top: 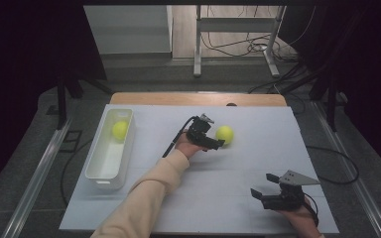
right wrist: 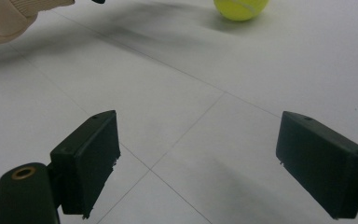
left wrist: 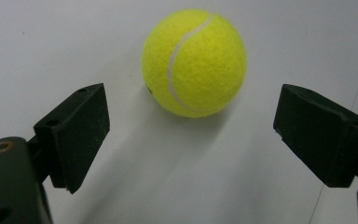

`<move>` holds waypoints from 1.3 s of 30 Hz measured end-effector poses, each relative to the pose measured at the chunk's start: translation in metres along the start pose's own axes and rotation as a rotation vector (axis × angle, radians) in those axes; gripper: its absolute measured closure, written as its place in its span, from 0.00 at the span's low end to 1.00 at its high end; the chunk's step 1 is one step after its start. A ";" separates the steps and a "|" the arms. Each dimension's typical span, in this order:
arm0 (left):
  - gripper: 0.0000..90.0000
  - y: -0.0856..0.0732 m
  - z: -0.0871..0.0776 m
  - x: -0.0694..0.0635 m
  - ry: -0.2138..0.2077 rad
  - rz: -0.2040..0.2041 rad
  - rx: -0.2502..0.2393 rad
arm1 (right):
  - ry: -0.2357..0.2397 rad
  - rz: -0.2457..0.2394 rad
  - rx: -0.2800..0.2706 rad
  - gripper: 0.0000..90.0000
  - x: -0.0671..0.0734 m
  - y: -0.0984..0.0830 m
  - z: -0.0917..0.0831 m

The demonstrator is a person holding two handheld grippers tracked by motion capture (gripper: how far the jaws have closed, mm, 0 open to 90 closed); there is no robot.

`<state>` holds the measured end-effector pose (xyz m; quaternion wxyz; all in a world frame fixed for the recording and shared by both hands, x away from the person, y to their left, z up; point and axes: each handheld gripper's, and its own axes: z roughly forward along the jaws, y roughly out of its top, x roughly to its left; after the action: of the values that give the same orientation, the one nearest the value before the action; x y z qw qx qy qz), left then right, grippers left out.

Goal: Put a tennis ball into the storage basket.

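1. The left forearm (top: 149, 191), in a cream sleeve, reaches from the bottom edge diagonally up toward the middle of the table.
2. The left hand (top: 186, 146) holds the left gripper (top: 217, 144), pointing right, jaws spread wide with nothing between the pads (clear in its own view).
3. The right hand (top: 297, 215) sits low at the right, holding the right gripper (top: 264, 187), pointing left, jaws wide apart and empty.
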<state>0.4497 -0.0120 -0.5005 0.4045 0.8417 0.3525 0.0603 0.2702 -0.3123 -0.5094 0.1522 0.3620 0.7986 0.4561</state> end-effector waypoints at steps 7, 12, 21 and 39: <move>0.12 0.005 0.005 0.000 -0.001 -0.003 0.003 | 0.002 0.003 -0.001 0.15 0.000 0.000 0.000; 0.12 0.009 0.011 0.001 0.003 -0.003 0.011 | 0.000 0.002 0.000 0.15 0.000 0.000 0.000; 0.12 0.015 0.022 0.000 0.007 0.002 0.025 | 0.002 0.007 -0.001 0.15 -0.001 -0.001 -0.001; 0.12 0.023 0.044 0.000 0.007 -0.003 0.045 | 0.007 0.014 -0.001 0.15 -0.002 -0.002 -0.002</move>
<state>0.4793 -0.0505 -0.5130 0.3844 0.8497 0.3566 0.0548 0.2692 -0.3154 -0.5103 0.1463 0.3662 0.7963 0.4587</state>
